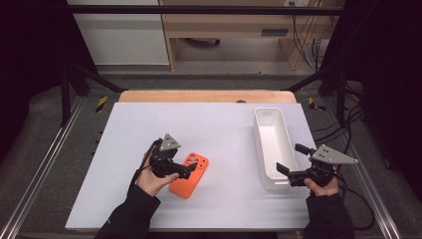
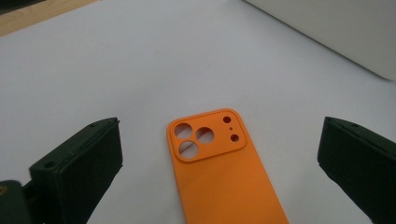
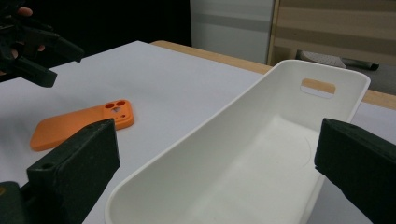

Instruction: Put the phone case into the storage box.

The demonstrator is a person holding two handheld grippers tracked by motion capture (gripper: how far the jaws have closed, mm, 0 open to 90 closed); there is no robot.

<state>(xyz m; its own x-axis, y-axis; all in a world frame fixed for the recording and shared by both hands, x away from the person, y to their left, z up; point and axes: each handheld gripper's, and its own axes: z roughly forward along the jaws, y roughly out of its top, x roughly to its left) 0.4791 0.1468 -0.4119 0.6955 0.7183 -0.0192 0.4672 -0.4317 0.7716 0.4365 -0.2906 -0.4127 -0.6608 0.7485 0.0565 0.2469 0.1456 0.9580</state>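
Open left gripper [image 2: 219,163] jaws, orange case [image 2: 224,172] between

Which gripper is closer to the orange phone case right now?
Left. The left gripper hovers right over the phone case, jaws open on either side of it. The right gripper is across the table, at the near end of the white bin.

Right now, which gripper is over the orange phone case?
The left gripper, jaws wide open either side of the orange phone case. The right gripper sits at the white bin instead.

Soft even light, dark surroundings
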